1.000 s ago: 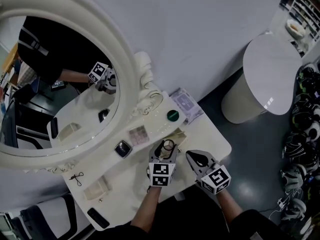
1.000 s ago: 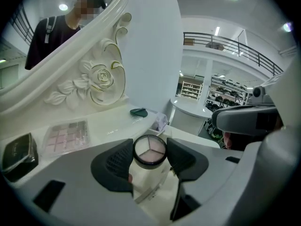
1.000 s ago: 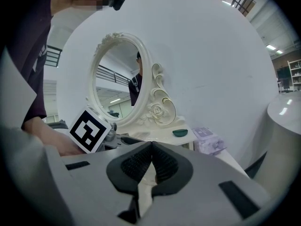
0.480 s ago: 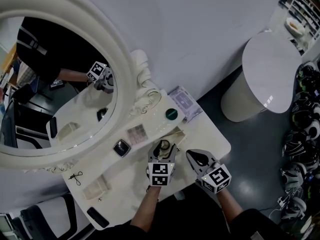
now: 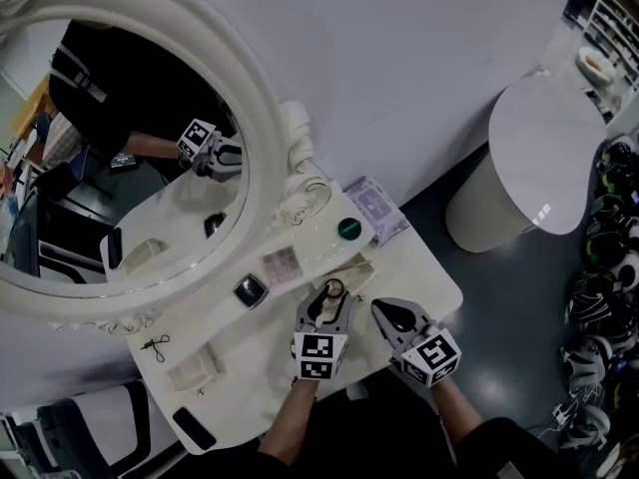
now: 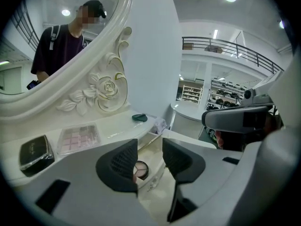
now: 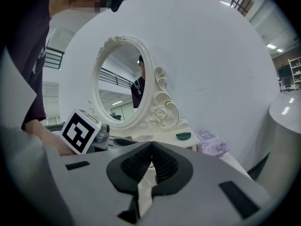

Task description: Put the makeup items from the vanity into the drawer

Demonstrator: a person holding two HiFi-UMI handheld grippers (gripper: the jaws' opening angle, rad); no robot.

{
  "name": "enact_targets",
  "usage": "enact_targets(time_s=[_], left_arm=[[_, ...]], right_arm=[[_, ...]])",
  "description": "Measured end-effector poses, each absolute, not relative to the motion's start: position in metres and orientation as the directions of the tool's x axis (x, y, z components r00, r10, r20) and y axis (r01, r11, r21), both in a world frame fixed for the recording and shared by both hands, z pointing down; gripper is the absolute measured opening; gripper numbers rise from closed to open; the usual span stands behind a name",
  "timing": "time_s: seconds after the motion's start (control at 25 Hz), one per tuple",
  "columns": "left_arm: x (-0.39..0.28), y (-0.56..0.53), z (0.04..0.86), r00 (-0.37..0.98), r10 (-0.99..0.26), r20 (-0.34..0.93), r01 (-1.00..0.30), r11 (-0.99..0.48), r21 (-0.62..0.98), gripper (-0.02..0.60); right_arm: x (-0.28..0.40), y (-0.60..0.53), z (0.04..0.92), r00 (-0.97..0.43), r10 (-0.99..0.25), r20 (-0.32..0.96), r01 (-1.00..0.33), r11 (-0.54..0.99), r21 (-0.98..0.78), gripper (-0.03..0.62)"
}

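Observation:
An open drawer in the white vanity holds a round compact with pale powder. My left gripper hovers just over it. In the left gripper view the compact lies below the gap, with no pad touching it. The left gripper has its jaws apart and closing. On the vanity top lie a pink palette, a black square compact and a green lid-like item. My right gripper stays to the right of the drawer, shut and empty.
A purple box stands at the vanity's back right corner. The big oval mirror rises behind. A clear tray, a black clip and a black bar lie at the left. A white round table stands to the right.
The left gripper has drawn back a little toward me, and the compact stays in the drawer. The right gripper has not moved.

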State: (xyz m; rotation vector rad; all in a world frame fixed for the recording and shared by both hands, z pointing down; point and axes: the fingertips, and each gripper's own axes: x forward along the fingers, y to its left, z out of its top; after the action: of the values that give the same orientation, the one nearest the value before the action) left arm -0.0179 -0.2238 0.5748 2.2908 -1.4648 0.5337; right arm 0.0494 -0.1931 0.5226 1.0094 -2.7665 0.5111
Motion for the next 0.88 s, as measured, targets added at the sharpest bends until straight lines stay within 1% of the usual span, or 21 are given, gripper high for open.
enact_targets(time_s=[0.2,0.64,0.72,0.88], left_arm=[[-0.024,-0.207,0.541,0.397,-0.816,0.419,-0.911,-0.404,0.077,0.131],[-0.036,-0.158,0.478,0.411,-0.862,0.297,-0.906,-0.421,0.032,0.027],[-0.039,-0.15,0.472,0.409,-0.868,0.282,-0.908,-0.419,0.025,0.016],[-0.046,-0.138,0.465,0.4,-0.879,0.259,-0.913,-0.406,0.029,0.014]], right_arm=[[0.044,-0.188,0.509,-0.77,-0.599,0.218,-0.638,0.723,-0.267,0.023],[0.021,-0.158,0.472,-0.789,-0.603,0.115,-0.61,0.752,-0.249,0.023],[0.017,-0.153,0.467,-0.795,-0.599,0.096,-0.603,0.762,-0.238,0.023],[0.007,-0.143,0.457,-0.805,-0.589,0.073,-0.589,0.778,-0.219,0.023]])
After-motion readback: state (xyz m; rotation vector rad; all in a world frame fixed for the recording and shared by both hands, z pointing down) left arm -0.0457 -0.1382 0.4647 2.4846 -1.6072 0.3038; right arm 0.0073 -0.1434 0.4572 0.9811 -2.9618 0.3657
